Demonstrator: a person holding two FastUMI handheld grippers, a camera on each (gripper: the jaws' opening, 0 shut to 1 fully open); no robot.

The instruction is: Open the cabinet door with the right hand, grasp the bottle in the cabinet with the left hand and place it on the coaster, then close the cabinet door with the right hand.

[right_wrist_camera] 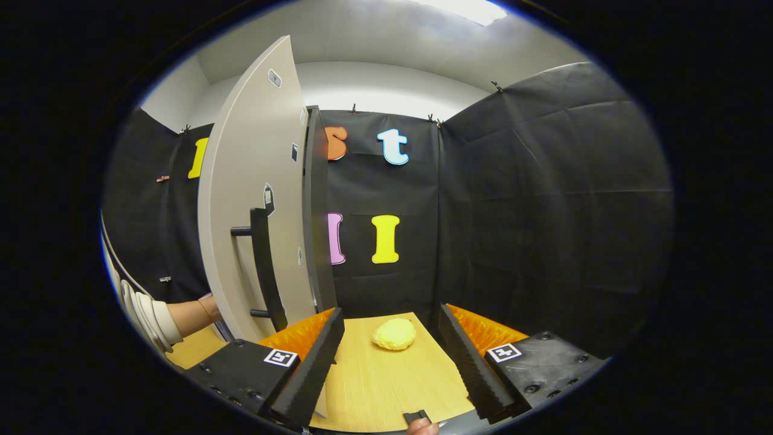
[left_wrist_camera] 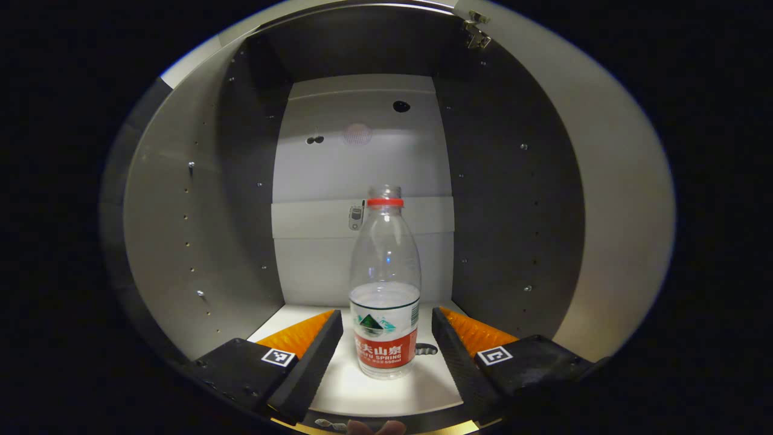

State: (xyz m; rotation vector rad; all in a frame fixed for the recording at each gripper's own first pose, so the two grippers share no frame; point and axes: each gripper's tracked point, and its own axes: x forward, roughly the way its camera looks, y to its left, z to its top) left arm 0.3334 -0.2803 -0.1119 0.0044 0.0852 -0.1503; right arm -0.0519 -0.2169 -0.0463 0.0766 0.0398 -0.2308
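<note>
Left gripper [left_wrist_camera: 386, 347] spread wide, empty, reaching into the open grey cabinet [left_wrist_camera: 199, 241]; clear plastic water bottle with red collar ring and red-and-white label [left_wrist_camera: 384, 290], uncapped, upright on the white shelf floor [left_wrist_camera: 392, 396] between the fingers, apart from both pads. Right gripper [right_wrist_camera: 391, 362] likewise open and empty, above the light wooden tabletop [right_wrist_camera: 386, 386], pale grey cabinet door with black bar handle [right_wrist_camera: 253, 199] swung open just to its left, yellow crumpled lump [right_wrist_camera: 394, 334] ahead. Risks: uneven closing tipping the light bottle; hard squeezing buckling thin plastic, spilling water through the open neck.
</note>
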